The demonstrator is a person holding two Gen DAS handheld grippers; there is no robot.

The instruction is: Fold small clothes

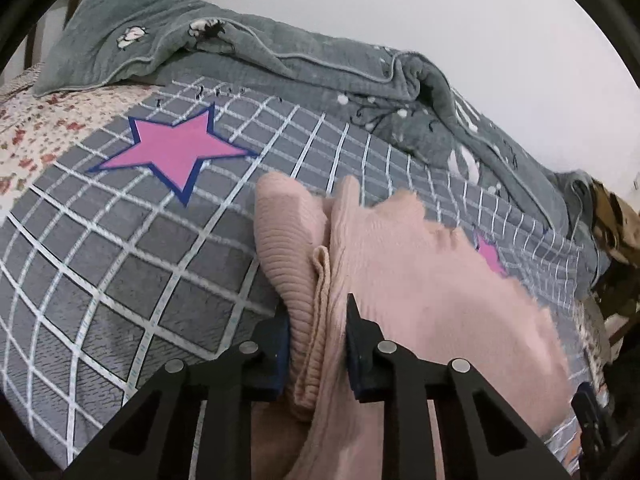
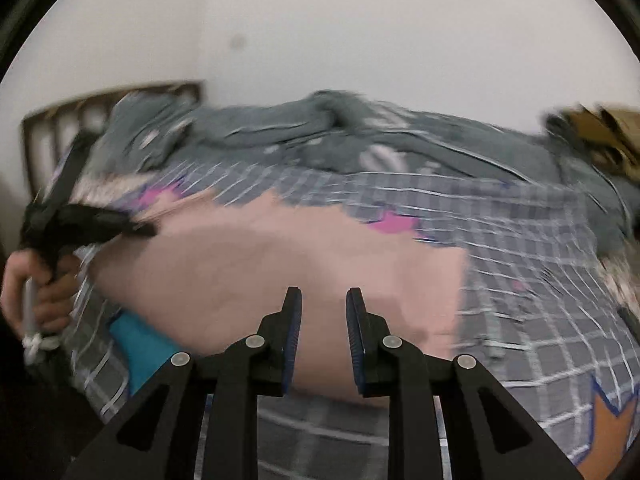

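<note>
A pink knitted sweater (image 1: 420,280) lies on a grey checked bedspread (image 1: 120,248) with pink stars. My left gripper (image 1: 318,312) is shut on the sweater's ribbed hem and bunched fabric, which fills the gap between the fingers. In the blurred right wrist view the sweater (image 2: 280,264) spreads across the bed. My right gripper (image 2: 324,300) is open and empty just above the sweater's near edge. The left gripper (image 2: 132,226) shows at the far left, held by a hand, gripping the sweater's left edge.
A rumpled grey-green quilt (image 1: 280,52) lies along the wall at the back of the bed. A wooden headboard (image 2: 52,120) stands at the left. A teal cloth (image 2: 140,344) lies at the bed's near left. A brown patterned item (image 1: 616,216) sits at the far right.
</note>
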